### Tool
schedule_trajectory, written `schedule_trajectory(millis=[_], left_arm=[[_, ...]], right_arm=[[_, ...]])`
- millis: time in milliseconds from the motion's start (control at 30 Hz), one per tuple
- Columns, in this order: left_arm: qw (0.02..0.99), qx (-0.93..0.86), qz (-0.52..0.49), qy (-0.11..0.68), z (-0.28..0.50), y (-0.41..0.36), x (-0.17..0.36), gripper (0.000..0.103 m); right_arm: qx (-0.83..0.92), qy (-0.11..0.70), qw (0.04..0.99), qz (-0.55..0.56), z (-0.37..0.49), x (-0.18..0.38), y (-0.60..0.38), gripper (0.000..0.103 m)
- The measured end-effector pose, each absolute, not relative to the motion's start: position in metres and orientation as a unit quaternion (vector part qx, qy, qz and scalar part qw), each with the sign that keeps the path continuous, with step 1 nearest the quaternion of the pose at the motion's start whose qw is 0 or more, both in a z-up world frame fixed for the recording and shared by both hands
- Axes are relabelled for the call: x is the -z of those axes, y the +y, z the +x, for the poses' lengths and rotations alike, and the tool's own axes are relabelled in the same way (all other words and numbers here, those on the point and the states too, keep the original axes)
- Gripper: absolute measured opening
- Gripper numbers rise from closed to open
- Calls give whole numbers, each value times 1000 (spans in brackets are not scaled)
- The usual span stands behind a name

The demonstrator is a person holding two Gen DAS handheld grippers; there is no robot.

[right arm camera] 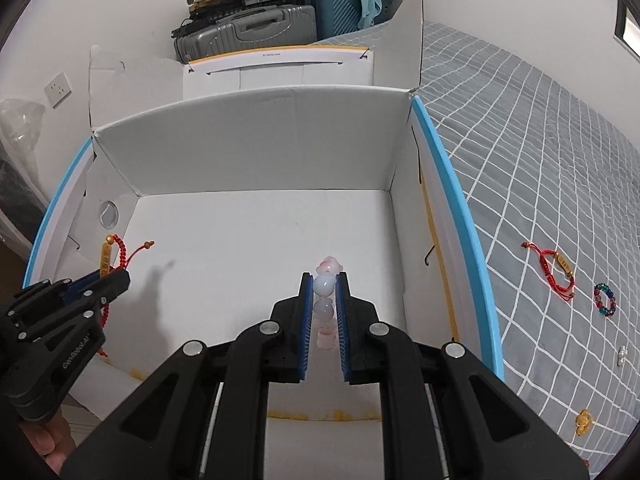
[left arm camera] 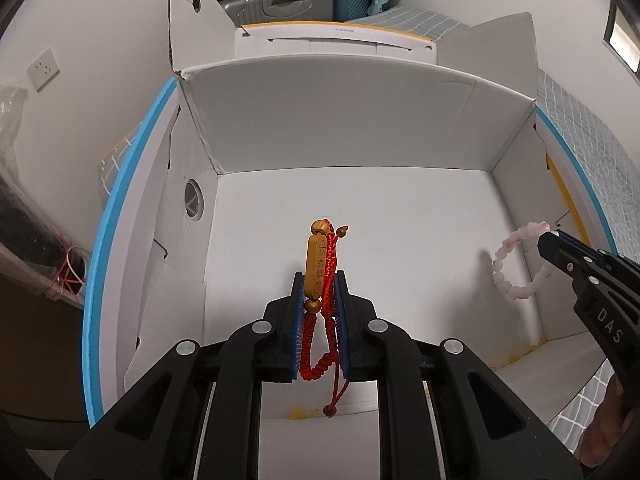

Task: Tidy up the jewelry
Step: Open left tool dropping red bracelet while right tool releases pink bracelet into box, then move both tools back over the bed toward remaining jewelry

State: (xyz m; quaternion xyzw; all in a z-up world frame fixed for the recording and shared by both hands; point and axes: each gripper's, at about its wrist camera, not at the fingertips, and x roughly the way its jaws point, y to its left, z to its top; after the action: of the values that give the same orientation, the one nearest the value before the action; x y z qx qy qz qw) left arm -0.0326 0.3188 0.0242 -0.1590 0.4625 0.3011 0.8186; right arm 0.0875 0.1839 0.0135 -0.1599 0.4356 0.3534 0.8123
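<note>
Left wrist: left tongs (left arm camera: 319, 280) clamp braided red cord bracelet (left arm camera: 320, 276) | right tongs (right arm camera: 324, 280) clamp glossy pink bead bracelet (right arm camera: 325, 286)

"DAS" on right gripper (left arm camera: 554, 240); "GenRobot.AI", left (right arm camera: 112, 280)

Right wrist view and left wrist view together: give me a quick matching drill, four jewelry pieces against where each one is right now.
Things:
1. Red braided cord bracelet with gold bar
2. Pale pink bead bracelet
3. Multicoloured glass bead ring-shaped bracelet
4. Small gold charm

Places:
A. Loose on the grey checked bedspread, near the view's bottom edge
B. Clamped in the left tongs over the white cardboard box
C. Loose on the bedspread, beside a second red cord bracelet
D. Clamped in the right tongs over the box

Pairs: 1-B, 2-D, 3-C, 4-A
</note>
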Motion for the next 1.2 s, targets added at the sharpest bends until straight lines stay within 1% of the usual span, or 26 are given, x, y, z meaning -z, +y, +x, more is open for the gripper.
schedule_trajectory(millis=[267, 300, 333, 367, 400, 433, 467, 500, 567, 600, 633, 667, 700, 733, 767, 800, 867, 1033, 1200], left_arm=[[818, -309, -149, 462, -38, 318, -28, 18], [817, -311, -149, 462, -38, 318, -28, 22], [817, -314, -151, 459, -40, 318, -29, 31], [818, -315, -152, 456, -40, 318, -30, 44], [820, -318, -151, 451, -41, 317, -32, 48], [821, -321, -146, 448, -41, 316, -34, 55], [822, -322, -143, 447, -42, 315, -35, 58], [823, -322, -142, 446, -42, 314, -37, 59], [825, -321, -141, 443, -42, 313, -39, 63], [826, -322, -141, 441, -42, 313, -40, 65], [827, -323, -139, 438, -42, 312, -42, 70], [829, -324, -136, 435, -42, 311, -44, 75], [831, -324, -134, 431, -43, 309, -46, 77], [833, -323, -135, 428, -44, 308, -48, 79], [835, -321, -135, 426, -44, 307, -49, 81], [836, -321, -134, 425, -44, 306, -51, 81], [839, -318, -133, 421, -43, 302, -55, 88], [850, -308, -125, 408, -38, 292, -64, 97], [862, -283, -121, 403, -26, 274, -68, 97]], right_arm=[[-352, 429, 815, -168, 82, -16, 186, 12], [-351, 427, 816, -168, 82, -18, 186, 12], [-351, 425, 817, -168, 81, -19, 185, 12], [-351, 422, 819, -169, 81, -22, 184, 15], [-350, 419, 820, -169, 80, -24, 182, 18], [-350, 416, 822, -168, 79, -26, 180, 32], [-348, 409, 827, -167, 79, -30, 177, 46], [-346, 403, 831, -168, 78, -33, 175, 49], [-338, 391, 839, -171, 78, -38, 171, 52], [-335, 387, 842, -171, 78, -41, 168, 55], [-334, 384, 844, -169, 79, -43, 165, 64], [-331, 378, 849, -165, 79, -47, 162, 77], [-326, 371, 854, -163, 80, -49, 159, 83], [-319, 361, 862, -161, 80, -53, 156, 91], [-311, 352, 868, -158, 81, -56, 152, 94], [-307, 349, 872, -156, 82, -58, 149, 95], [-301, 348, 875, -152, 86, -60, 143, 95], [-293, 341, 880, -151, 90, -61, 123, 95], [-272, 352, 886, -132, 104, -57, 91, 95]])
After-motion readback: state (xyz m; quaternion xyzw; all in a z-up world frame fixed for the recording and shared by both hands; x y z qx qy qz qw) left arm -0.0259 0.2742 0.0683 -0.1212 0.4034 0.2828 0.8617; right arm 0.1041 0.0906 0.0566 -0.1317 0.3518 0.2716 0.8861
